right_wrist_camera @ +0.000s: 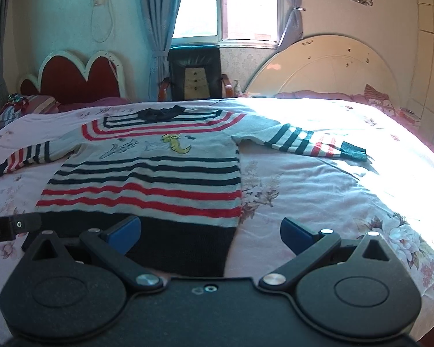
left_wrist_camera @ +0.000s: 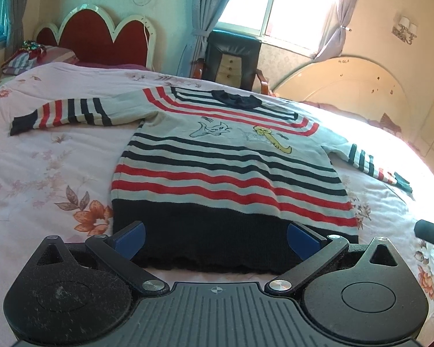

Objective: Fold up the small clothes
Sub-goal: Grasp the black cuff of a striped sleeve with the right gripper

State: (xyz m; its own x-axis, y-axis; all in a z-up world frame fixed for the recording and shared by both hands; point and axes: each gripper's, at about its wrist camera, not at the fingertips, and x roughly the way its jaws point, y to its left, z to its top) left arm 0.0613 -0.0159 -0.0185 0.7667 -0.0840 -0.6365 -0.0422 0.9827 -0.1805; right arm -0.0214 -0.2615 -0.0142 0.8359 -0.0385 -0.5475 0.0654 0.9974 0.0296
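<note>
A small striped sweater [left_wrist_camera: 222, 170] lies flat, front up, on the bed, with grey, red and dark stripes, a dark hem and both sleeves spread out. It also shows in the right wrist view [right_wrist_camera: 147, 173]. My left gripper [left_wrist_camera: 215, 241] is open, its blue fingers standing over the dark hem near its left part. My right gripper [right_wrist_camera: 209, 235] is open over the hem's right corner. The left sleeve [left_wrist_camera: 60, 112] points left and the right sleeve [right_wrist_camera: 306, 141] points right. Each gripper's edge shows in the other's view, the right gripper [left_wrist_camera: 431, 231] and the left gripper [right_wrist_camera: 5, 228].
The sweater lies on a pink floral bedspread [left_wrist_camera: 37, 179]. A red scalloped headboard [left_wrist_camera: 101, 37] and pillows [left_wrist_camera: 34, 55] are at the far left. A dark chair [right_wrist_camera: 195, 72] stands under the window. A cream arched board [right_wrist_camera: 324, 66] is at the far right.
</note>
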